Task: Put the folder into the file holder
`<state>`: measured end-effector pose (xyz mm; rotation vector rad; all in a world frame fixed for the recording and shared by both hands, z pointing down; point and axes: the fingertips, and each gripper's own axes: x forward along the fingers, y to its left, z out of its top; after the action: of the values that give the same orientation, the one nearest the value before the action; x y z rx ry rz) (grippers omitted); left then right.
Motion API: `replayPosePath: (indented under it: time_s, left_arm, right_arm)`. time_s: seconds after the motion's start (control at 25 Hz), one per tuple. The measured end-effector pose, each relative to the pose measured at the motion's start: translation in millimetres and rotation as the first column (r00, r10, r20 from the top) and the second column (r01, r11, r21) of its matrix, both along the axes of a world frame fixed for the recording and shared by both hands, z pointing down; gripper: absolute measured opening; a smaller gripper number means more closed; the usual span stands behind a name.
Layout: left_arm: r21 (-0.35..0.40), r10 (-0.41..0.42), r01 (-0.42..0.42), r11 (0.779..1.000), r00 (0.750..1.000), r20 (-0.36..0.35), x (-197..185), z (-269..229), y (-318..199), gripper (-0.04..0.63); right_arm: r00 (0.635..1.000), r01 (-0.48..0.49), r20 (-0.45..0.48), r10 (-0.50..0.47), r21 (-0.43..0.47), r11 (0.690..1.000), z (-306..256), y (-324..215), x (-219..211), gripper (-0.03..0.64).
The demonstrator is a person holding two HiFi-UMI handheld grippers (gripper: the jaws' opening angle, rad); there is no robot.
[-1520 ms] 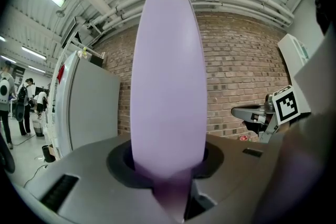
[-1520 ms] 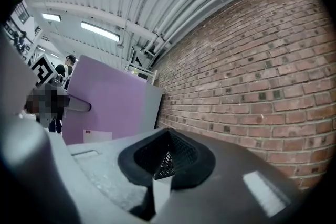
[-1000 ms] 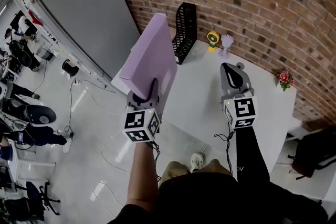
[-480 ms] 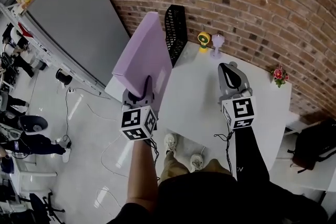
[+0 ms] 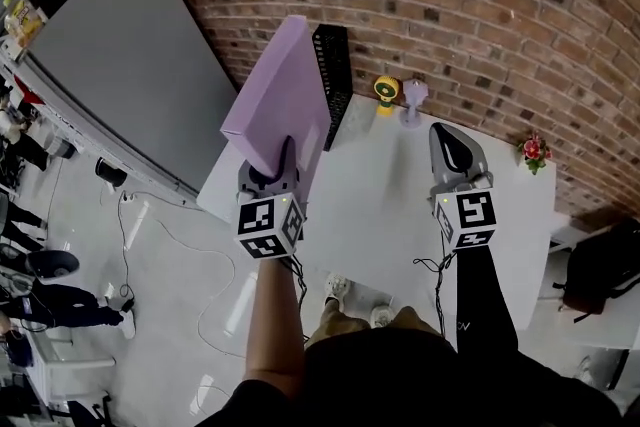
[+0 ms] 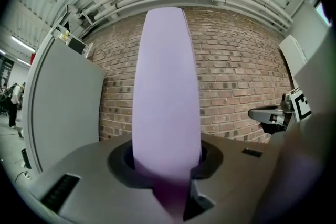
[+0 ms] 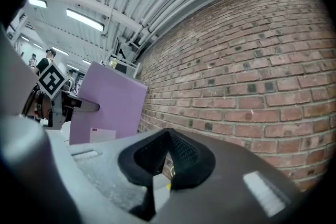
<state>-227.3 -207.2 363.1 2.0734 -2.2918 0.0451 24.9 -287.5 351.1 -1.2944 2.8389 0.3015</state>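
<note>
Lilac plastic folder [image 5: 285, 90] edging closer to black mesh file holder [image 5: 338, 80], left gripper [image 5: 278, 165] clamping it, right gripper [image 5: 450, 143] sitting closed, empty, white label [image 7: 102, 135] unreadable

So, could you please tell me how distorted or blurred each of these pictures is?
Head view: the brick wall bows in an arc, otherwise sharp. Left gripper view: the purple folder bulges and is soft near the lens; corners are dark. Right gripper view: wall crisp, jaws blurred, corners dark.
</note>
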Motion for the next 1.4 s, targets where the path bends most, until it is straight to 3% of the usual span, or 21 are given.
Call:
replayPosePath:
  time_s: [0.72, 1.4]
  left_arm:
    - [0.014, 0.135, -0.135, 0.991, 0.990, -0.026, -68.9, 4.6, -176.6, 0.132]
    - [0.046, 0.126, -0.125, 0.991, 0.992, -0.023, -84.1, 25.9, -249.7, 0.132]
  right_arm:
    - [0.976, -0.218, -0.034, 0.217, -0.028, 0.976, 9.5, -80.0, -38.8, 0.000]
    - [0.949, -0.307, -0.096, 0.301, -0.058, 0.950, 30.7, -106.1, -30.4, 0.000]
